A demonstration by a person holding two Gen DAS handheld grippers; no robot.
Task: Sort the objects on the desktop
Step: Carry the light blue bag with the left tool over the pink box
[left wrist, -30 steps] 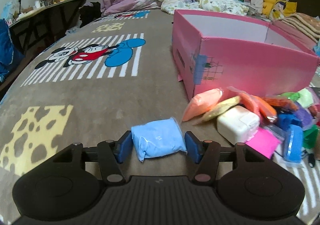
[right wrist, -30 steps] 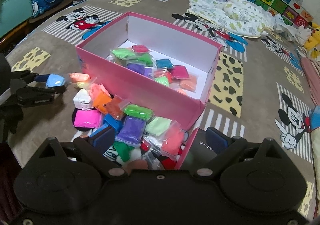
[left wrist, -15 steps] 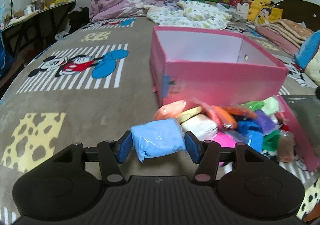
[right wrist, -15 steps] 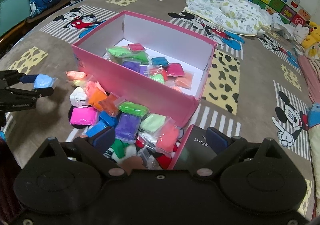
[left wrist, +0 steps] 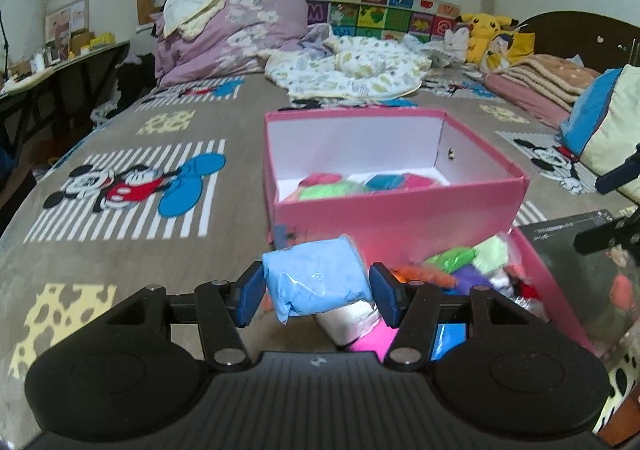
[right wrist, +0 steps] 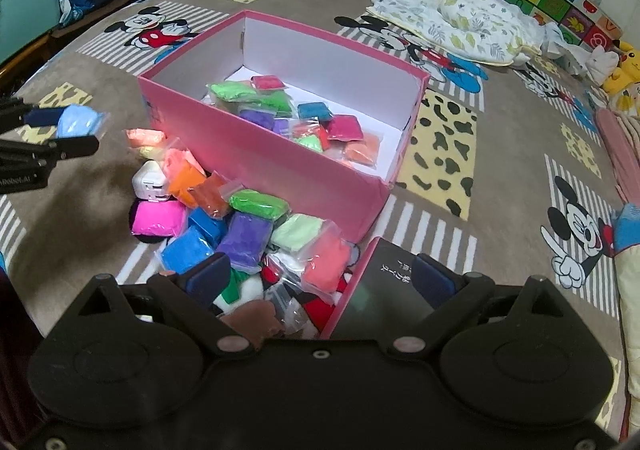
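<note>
Lifted since a second ago, the left tool (left wrist: 316,290) now carries one light-blue clay packet (left wrist: 318,282) clear of the bed (left wrist: 120,250), pinched between both blue pads, just short of the near wall of the single pink box (left wrist: 400,215). Roughly a dozen coloured packets already lie inside that box. Beside its near wall sits a heap of packets (right wrist: 240,226), about fifteen, along with one white charger block (right wrist: 150,181). The right tool (right wrist: 316,278) hovers over the heap with its pads spread wide and nothing between them. One pink lid (right wrist: 352,286) leans beside the heap.
</note>
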